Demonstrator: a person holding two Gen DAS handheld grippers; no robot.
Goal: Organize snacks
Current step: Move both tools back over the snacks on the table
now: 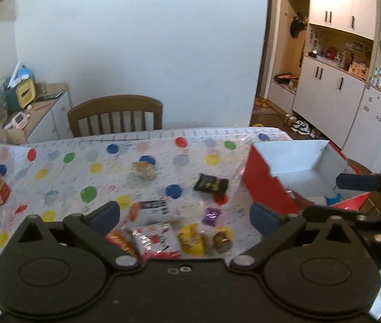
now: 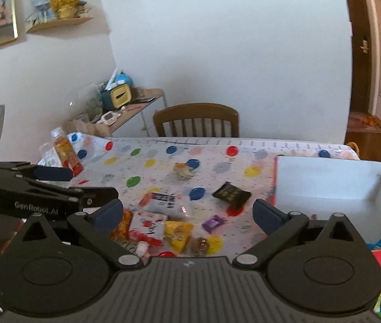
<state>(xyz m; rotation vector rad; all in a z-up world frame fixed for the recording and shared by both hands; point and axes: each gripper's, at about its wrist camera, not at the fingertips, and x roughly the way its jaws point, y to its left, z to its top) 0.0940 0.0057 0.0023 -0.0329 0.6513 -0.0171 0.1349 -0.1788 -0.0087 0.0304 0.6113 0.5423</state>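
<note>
Spotted tablecloth (image 1: 64, 177) under nine loose snacks (image 1: 155, 238), one red box (image 1: 268, 188); both grippers' jaws spread, empty.

Even soft indoor light, mild motion blur, heavy fisheye bend at edges, dark corner vignetting.

Polka-dot tablecloth (image 1: 96, 167) covers the table. Wooden chair (image 1: 115, 115) at twelve o'clock, against the white wall. Cluttered side table (image 1: 47, 102) at ten o'clock, bearing a teal-and-yellow container (image 1: 22, 91). Cabinets with open shelves (image 1: 333, 80) at two o'clock; shoes (image 1: 299, 126) on the floor beneath.
</note>
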